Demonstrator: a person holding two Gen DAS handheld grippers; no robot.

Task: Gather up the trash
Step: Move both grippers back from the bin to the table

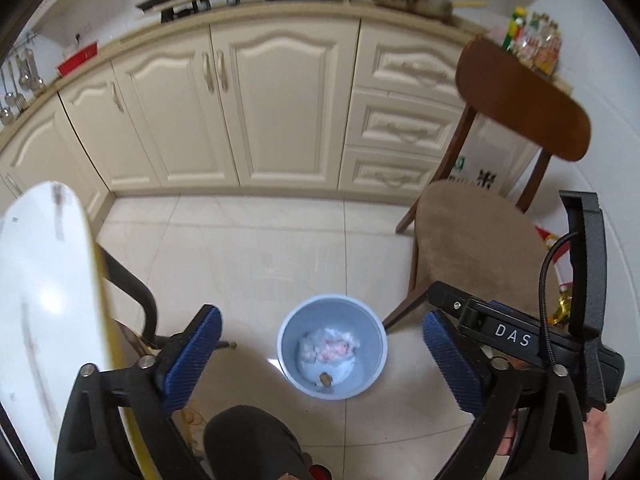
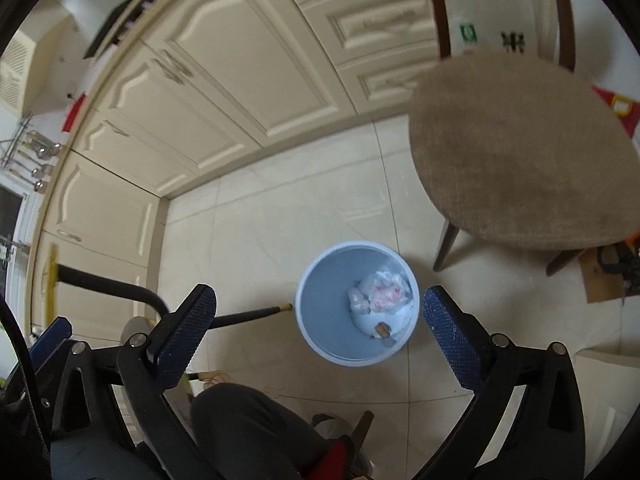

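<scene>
Both tongs, left point(image 1: 322, 354) and right point(image 2: 320, 330), hang spread and empty above the blue bin point(image 1: 288, 328) holding crumpled trash point(image 1: 329, 348).

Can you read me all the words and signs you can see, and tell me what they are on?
"DAS": white letters on the right gripper, seen from the left wrist camera.
Green sign and black character on the white bag behind the chair: too blurred to read.
Labels on the bottles on the counter: too small and blurred to read.
Red and yellow packet beside the chair: print unreadable.
</scene>
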